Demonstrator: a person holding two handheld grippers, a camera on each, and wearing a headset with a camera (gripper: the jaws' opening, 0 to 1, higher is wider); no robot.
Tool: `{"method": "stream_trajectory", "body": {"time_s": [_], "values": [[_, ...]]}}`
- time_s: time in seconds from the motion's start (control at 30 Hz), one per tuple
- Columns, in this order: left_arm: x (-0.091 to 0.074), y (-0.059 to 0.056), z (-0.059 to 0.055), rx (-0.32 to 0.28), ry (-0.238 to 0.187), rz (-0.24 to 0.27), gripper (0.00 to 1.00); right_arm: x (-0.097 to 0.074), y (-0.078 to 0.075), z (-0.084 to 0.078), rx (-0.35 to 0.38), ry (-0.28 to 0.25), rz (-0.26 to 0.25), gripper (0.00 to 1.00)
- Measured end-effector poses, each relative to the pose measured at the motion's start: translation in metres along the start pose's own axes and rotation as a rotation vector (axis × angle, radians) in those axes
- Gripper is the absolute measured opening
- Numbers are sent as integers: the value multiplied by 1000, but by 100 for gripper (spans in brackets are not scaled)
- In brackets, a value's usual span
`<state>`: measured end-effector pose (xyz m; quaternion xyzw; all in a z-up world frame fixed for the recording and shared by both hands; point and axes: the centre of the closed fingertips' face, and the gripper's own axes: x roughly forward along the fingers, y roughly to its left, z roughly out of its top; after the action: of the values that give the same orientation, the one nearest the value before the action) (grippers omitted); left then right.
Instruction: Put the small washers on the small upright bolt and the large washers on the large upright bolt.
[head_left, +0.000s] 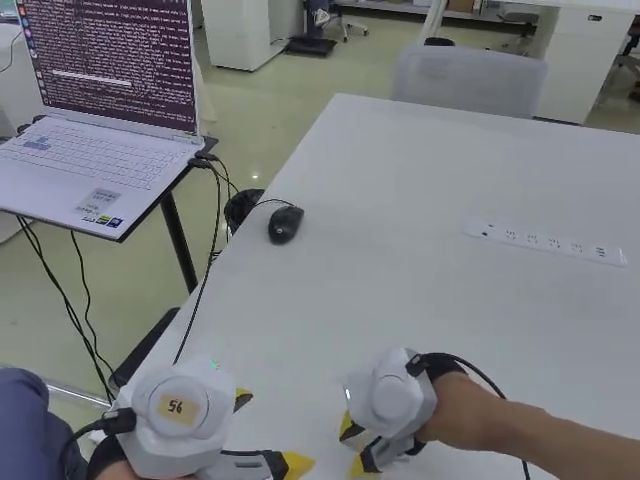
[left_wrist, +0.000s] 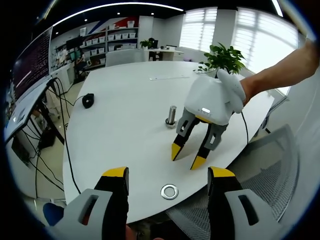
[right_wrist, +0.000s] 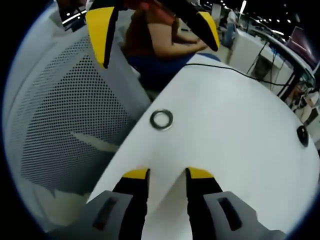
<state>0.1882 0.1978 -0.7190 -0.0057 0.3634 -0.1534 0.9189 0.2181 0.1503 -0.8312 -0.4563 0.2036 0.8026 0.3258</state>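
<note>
Left claw (left_wrist: 168, 174) stands wide and empty, straddling a washer (left_wrist: 169, 191) lying flat at the desk (left_wrist: 125, 130) edge, seemingly lined up to pick it; right claw (left_wrist: 186, 157), narrower and empty, hovers just beyond; upright bolt (left_wrist: 172, 116) waits behind.

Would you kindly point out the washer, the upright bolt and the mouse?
washer (left_wrist: 162, 191): left gripper view, ring's left side.
upright bolt (left_wrist: 172, 115): left gripper view, mid-shaft.
mouse (head_left: 285, 222): head view, top shell.
</note>
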Motion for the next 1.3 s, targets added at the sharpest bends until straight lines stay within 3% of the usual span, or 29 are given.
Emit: {"method": "stream_trajectory", "body": {"time_s": [0.27,0.6,0.97,1.1,1.3], "values": [[-5,3,-1,-18,-13,11,63,18,4,31,-113,-12,37,34],[-5,2,-2,-29,-24,8,64,29,8,61,-188,-25,89,34],[-5,3,2,-28,-36,5,64,37,11,61,-228,-14,106,32],[-4,3,2,-24,-33,1,64,36,12,64,-226,-24,107,26],[-5,3,3,-23,-32,2,64,33,10,59,-200,-27,93,26]]}}
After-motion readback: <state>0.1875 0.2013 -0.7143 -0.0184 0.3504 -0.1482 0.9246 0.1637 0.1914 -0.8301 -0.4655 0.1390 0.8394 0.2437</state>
